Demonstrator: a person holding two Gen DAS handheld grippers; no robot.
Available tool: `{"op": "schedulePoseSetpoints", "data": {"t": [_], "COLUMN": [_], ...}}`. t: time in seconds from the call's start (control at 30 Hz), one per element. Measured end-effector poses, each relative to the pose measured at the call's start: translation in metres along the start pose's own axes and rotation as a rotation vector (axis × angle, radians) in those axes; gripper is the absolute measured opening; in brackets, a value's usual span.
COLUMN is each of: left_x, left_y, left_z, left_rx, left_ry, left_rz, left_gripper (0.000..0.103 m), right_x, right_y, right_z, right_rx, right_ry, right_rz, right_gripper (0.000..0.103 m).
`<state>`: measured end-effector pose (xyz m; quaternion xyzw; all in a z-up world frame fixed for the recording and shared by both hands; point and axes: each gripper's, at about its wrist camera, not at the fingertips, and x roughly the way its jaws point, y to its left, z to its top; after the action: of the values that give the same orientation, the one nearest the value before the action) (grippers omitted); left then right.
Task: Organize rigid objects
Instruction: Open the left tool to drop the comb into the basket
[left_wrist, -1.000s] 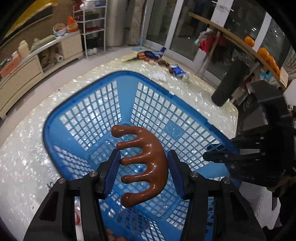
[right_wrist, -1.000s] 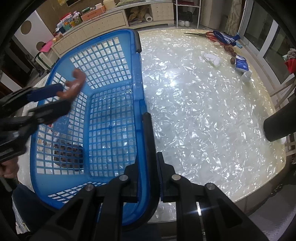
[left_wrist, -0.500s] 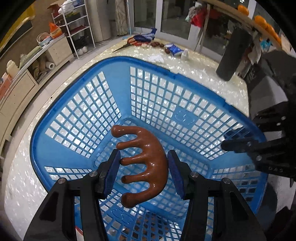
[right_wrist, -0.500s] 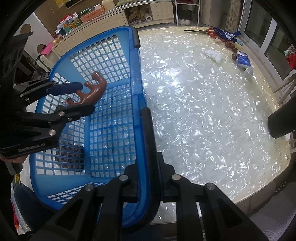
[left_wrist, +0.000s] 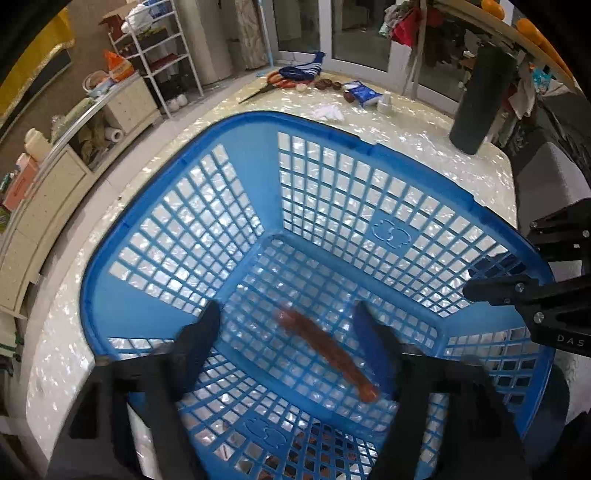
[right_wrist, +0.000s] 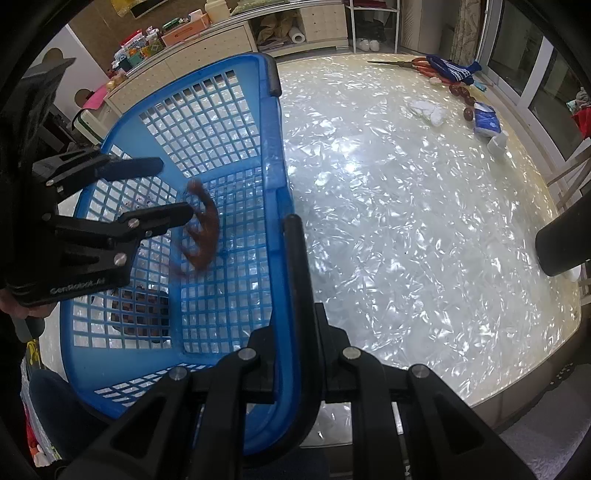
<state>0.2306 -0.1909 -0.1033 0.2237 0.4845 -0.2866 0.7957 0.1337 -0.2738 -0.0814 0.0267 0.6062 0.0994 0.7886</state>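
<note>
A blue mesh basket (left_wrist: 240, 155) (right_wrist: 221, 110) stands on the pearly table. My left gripper (left_wrist: 288, 332) (right_wrist: 173, 192) hangs over its inside and its jaws are opening. A brown wooden comb-shaped piece (left_wrist: 325, 354) (right_wrist: 203, 236), blurred, is loose between and below the fingers, dropping toward the basket floor with neither pad on it. My right gripper (right_wrist: 286, 258) (left_wrist: 495, 280) is shut on the basket's near rim. Something dark brown (right_wrist: 140, 302) lies on the basket floor by the near corner.
Scissors (left_wrist: 273, 83) (right_wrist: 406, 64), a blue striped glove (right_wrist: 450, 72), brown nuts (left_wrist: 327, 84), a blue packet (right_wrist: 485, 123) and white bits (right_wrist: 428, 109) lie at the table's far end. A black cylinder (left_wrist: 480, 99) stands at the right edge. Cabinets and shelves line the room behind.
The left gripper's jaws have spread wide and let go of the brown piece, which has tipped edge-on and is falling into the basket. The right gripper keeps its hold on the rim.
</note>
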Motion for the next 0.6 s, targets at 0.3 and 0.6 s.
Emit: {"op": "schedulePoseSetpoints", "data": {"t": [0.3,0.6], "left_x": [-0.025,-0.075], "left_y": [0.017,0.041], "left_z": [0.002,-0.018], "left_rx": [-0.063,-0.103], "left_ry": [-0.026,-0.011], "left_rz": [0.01,0.015], "left_gripper": [0.098,0.098], "right_x": [-0.002,-0.001], "right_y": [-0.001,0.0], "right_z": [-0.001,0.0], "right_rx": [0.002,-0.006], "right_ry": [-0.003,-0.003], "right_rz": [0.002,-0.003], "right_gripper": [0.013,0.013]}}
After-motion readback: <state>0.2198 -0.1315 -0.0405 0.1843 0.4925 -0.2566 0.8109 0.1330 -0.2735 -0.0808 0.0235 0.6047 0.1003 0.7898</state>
